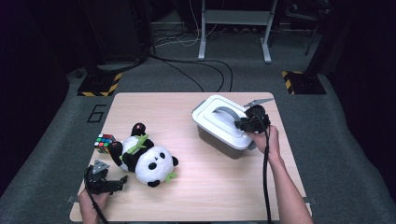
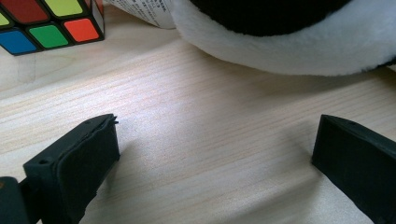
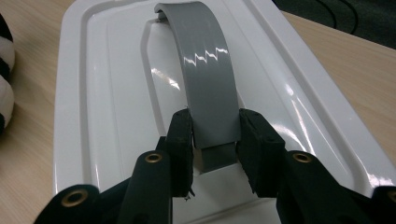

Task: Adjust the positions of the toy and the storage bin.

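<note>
Two grippers work the wooden table (image 1: 187, 107) in the high view: the right gripper (image 1: 239, 124) reaches the grey handle (image 1: 227, 112) of the white lid (image 1: 210, 116) on the storage box (image 1: 219, 142) at far right, while the left gripper (image 1: 122, 181) rests near left beside the plush panda (image 1: 144, 158) and the puzzle cube (image 1: 104, 142).

In the left gripper view its jaws stand wide apart over bare wood.

In the right gripper view the pads clamp the handle (image 3: 208, 79) near one end. Lifting from so far off centre could tilt the lid or let it slip.
</note>
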A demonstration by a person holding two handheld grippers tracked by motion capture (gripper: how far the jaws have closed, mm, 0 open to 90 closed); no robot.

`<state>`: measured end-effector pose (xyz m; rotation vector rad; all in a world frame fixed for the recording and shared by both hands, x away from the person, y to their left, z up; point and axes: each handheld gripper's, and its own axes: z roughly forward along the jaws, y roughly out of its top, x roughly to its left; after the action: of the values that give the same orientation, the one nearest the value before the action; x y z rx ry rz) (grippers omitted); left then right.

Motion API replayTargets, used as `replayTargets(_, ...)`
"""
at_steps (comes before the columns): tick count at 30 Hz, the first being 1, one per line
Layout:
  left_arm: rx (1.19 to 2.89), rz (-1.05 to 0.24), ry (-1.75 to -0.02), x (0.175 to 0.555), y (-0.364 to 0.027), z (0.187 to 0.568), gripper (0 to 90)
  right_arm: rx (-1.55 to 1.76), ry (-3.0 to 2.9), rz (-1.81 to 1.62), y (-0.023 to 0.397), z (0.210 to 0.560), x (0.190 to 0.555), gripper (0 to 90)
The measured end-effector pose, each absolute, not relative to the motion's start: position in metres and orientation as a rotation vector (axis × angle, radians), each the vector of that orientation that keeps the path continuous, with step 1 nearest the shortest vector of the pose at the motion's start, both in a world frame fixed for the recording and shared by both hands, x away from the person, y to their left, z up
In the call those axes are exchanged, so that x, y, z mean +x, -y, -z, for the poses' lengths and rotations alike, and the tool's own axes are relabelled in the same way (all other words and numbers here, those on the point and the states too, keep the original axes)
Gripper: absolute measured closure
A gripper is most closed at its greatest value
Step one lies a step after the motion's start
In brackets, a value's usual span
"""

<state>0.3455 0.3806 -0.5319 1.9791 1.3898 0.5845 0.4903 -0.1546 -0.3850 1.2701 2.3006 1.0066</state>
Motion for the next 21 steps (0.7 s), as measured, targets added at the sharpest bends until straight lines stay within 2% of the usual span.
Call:
replayTargets(16, 1.976, -0.586, -1.391, 0.345, -0.380, 0.532, 0.2, 1.270, -2.318, -1.005, 0.126, 0.384, 0.469, 65.6)
replayTargets(18, 1.970, -0.580, -1.393, 0.345, -0.380, 0.532, 0.2, 1.264, -2.328, -1.006, 0.125, 0.384, 0.470, 62.1)
replayTargets(21, 1.976, -0.586, -1.391, 0.345, -0.380, 0.532, 0.2, 1.222, -2.343, -0.999, 0.125, 0.381, 0.472, 51.7)
